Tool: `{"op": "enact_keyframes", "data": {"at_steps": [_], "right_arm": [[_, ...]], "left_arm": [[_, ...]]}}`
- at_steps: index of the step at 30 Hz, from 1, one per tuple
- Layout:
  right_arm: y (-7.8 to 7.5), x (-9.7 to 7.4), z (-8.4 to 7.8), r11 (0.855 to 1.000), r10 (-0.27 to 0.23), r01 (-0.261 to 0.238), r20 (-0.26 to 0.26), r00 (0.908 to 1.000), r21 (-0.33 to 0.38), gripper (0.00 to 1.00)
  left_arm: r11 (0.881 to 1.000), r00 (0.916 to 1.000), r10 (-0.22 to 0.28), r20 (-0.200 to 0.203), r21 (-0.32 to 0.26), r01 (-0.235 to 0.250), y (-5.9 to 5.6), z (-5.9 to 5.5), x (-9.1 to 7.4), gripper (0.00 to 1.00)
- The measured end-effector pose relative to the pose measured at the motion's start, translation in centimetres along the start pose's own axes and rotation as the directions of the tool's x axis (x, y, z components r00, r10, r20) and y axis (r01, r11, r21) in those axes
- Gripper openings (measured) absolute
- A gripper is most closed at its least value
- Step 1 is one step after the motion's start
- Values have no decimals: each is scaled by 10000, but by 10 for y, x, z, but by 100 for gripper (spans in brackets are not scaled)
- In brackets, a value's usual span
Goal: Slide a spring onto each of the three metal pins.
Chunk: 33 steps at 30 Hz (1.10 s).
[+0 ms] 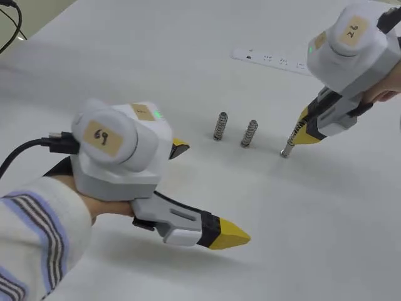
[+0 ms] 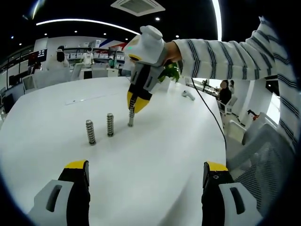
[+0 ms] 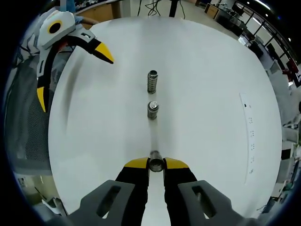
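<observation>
Three metal pins stand in a row on the white table (image 1: 188, 37). Two of them wear springs: one spring (image 1: 220, 126) (image 2: 90, 132) (image 3: 152, 81) at the left and another spring (image 1: 249, 133) (image 2: 110, 125) (image 3: 152, 109) in the middle. My right gripper (image 1: 299, 135) (image 3: 155, 165) (image 2: 136, 101) is shut on a third spring (image 1: 294, 133) (image 3: 155, 165), holding it over the third pin (image 1: 286, 150) (image 2: 130, 120). My left gripper (image 2: 146, 172) (image 1: 210, 191) hovers open near the front, its jaws wide apart and holding nothing.
A white power strip (image 1: 269, 60) (image 3: 249, 136) lies at the far side of the table. A black cable (image 1: 9, 25) crosses the far left corner. In the left gripper view, chairs and people stand beyond the table.
</observation>
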State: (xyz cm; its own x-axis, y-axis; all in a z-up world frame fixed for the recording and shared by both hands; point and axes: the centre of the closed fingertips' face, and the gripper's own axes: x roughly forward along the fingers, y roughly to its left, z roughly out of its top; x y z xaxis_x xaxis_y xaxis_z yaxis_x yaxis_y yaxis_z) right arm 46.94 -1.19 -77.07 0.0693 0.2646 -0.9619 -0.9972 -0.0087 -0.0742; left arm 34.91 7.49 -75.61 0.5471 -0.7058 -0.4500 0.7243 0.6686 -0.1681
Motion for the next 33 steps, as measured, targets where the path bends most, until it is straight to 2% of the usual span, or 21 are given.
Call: {"op": "enact_keyframes", "data": {"at_steps": [20, 28, 33], "right_arm": [[-3, 23, -1, 9992, 310, -305, -181, 9994, 273, 9], [-4, 26, -3, 9994, 193, -184, -295, 9994, 308, 9], [-5, 25, -4, 9992, 121, -109, -312, 9994, 388, 15]], "left_arm": [[9999, 9999, 107, -67, -106, -108, 4, -2, -2, 98], [9998, 9999, 75, -147, -169, -77, 3, -4, -2, 98], [9998, 9999, 78, -119, -171, -80, 3, -3, -3, 98]]}}
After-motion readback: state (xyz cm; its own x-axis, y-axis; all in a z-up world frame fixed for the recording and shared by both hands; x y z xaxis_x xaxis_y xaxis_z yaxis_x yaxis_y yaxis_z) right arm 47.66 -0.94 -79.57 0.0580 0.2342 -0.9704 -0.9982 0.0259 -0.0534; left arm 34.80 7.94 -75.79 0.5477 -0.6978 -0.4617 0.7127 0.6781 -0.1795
